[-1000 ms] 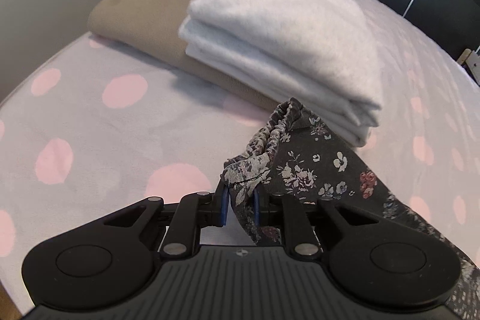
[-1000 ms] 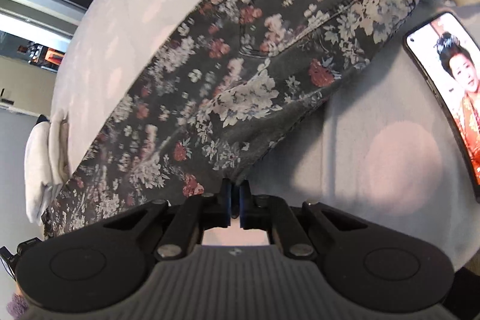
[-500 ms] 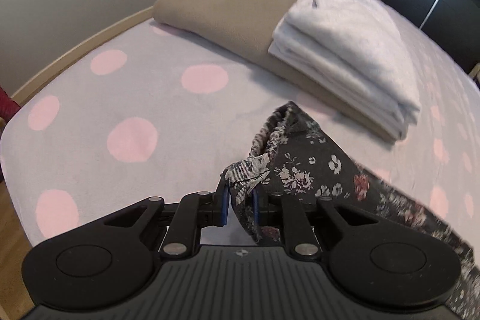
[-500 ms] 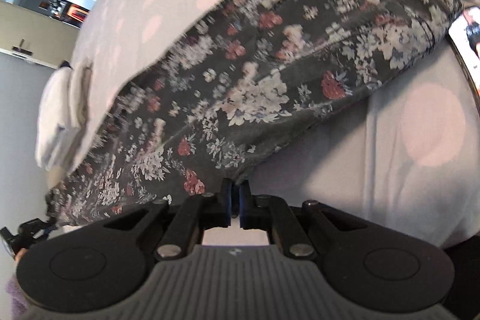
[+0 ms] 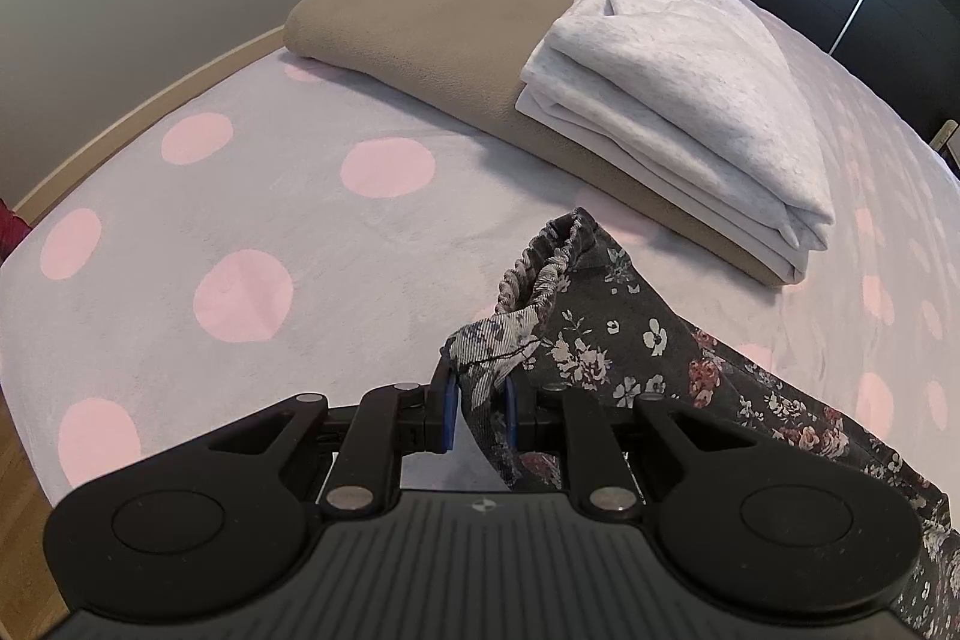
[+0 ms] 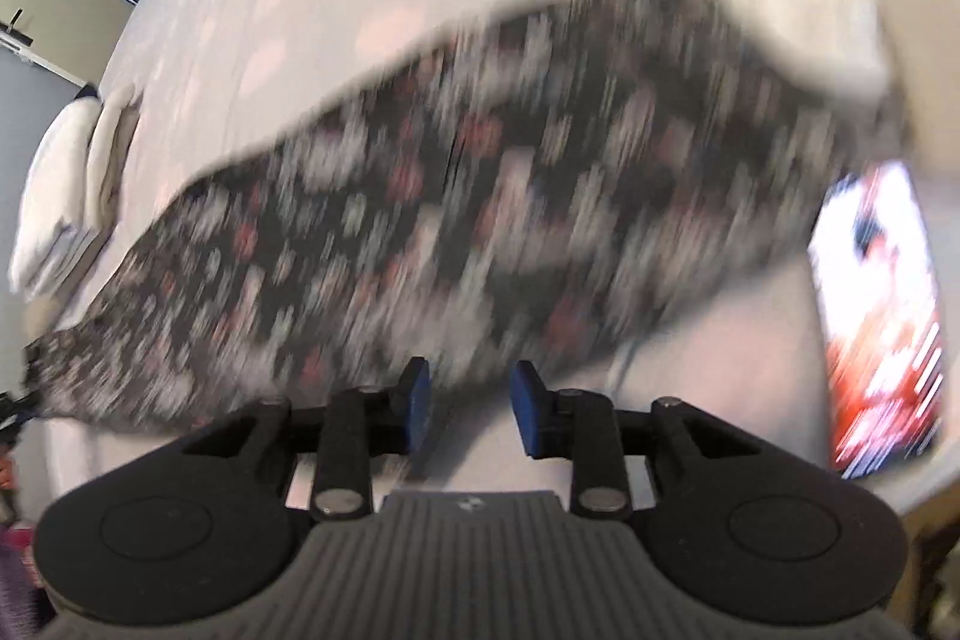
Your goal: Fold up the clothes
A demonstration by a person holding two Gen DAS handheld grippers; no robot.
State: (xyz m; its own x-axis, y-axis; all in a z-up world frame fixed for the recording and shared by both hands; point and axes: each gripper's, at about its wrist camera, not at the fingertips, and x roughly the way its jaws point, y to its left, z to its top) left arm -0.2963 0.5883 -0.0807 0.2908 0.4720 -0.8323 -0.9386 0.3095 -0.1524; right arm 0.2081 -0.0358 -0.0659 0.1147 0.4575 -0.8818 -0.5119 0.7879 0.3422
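Dark floral trousers (image 5: 606,346) lie stretched across the polka-dot bedspread (image 5: 240,196). My left gripper (image 5: 478,403) is shut on the gathered elastic waistband, which bunches up between its blue pads. In the blurred right wrist view the floral trousers (image 6: 480,220) spread flat and wide over the bed. My right gripper (image 6: 474,400) hovers just above their near edge, its jaws opening, with no cloth between the fingers.
A folded light grey garment (image 5: 678,100) rests on a folded tan blanket (image 5: 432,22) toward the back of the bed. A phone with a lit screen (image 6: 882,316) lies on the bedspread at the right. The bed's edge and wooden floor (image 5: 24,508) are at the left.
My right gripper let go of the trousers' edge, opened and lifted away. The left gripper, still holding the waistband, drew back from the folded stack during the first half second, then held still.
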